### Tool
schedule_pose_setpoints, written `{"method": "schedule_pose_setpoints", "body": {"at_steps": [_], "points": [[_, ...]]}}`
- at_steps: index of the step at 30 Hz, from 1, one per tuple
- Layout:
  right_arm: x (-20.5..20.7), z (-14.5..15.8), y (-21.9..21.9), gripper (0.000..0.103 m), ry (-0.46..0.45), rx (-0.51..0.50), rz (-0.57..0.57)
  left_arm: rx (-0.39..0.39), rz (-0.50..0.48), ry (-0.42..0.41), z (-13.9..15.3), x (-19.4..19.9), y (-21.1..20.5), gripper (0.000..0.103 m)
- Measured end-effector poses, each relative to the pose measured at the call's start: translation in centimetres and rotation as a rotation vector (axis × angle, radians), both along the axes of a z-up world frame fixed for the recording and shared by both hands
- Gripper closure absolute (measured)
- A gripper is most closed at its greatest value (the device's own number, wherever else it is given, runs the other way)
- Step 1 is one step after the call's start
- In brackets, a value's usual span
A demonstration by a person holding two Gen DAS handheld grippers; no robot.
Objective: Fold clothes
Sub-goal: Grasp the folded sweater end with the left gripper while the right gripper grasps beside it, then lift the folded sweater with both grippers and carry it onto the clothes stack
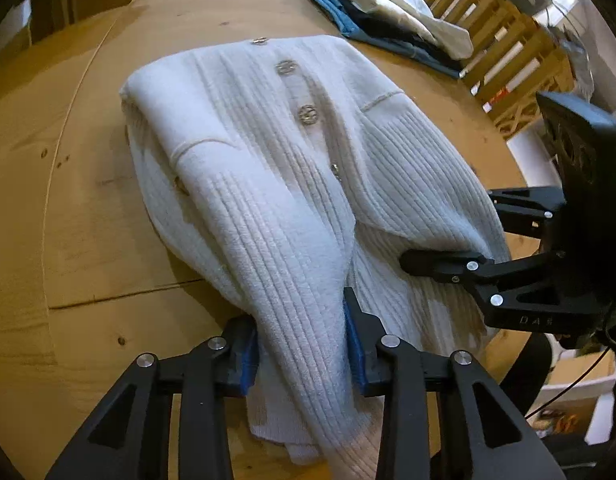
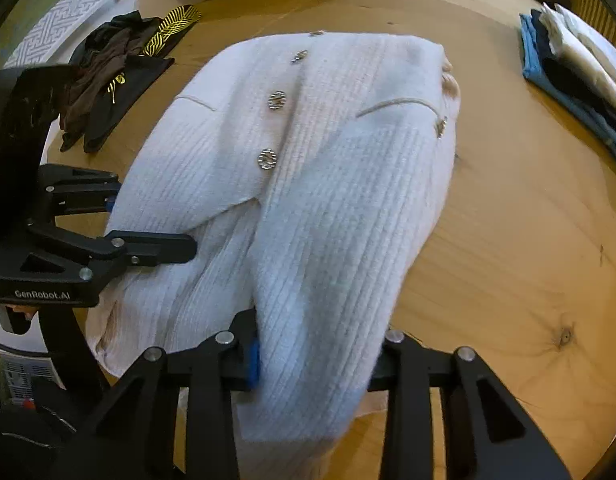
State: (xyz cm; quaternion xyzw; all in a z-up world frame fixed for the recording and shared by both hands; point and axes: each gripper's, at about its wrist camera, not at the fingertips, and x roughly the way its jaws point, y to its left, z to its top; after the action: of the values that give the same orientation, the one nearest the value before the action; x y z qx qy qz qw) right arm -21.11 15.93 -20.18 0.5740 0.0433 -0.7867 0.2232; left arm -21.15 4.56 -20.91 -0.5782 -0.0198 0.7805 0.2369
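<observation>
So in the left wrist view my left gripper [image 1: 303,348] is clamped on a bunch of ribbed knit at the bottom centre, blue pads squeezing a fold of the white cardigan [image 1: 275,152]. The cardigan itself sprawls across the middle of the wooden table [image 1: 67,208], buttons [image 1: 308,114] facing up. Upper right there's a stack of folded clothes [image 1: 388,12]. Over in the right wrist view, a dark crumpled garment [image 2: 115,76] sits upper left, and my right gripper [image 2: 320,360] at the bottom centre is pinched on the other ribbed fold of the same cardigan.
</observation>
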Motion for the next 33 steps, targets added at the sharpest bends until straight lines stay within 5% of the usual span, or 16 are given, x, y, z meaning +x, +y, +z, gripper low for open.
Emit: {"method": "schedule_pose_setpoints", "body": {"at_steps": [14, 33], "points": [[0.1, 2.5, -0.6, 0.077, 0.048, -0.207, -0.091, 0.034, -0.035, 0.123, 3.5, 0.1, 1.9, 0.077], [1.1, 12.4, 8.3, 0.078, 0.246, -0.145, -0.191, 0.121, -0.142, 0.286, 12.9, -1.8, 6.5, 0.077]]}}
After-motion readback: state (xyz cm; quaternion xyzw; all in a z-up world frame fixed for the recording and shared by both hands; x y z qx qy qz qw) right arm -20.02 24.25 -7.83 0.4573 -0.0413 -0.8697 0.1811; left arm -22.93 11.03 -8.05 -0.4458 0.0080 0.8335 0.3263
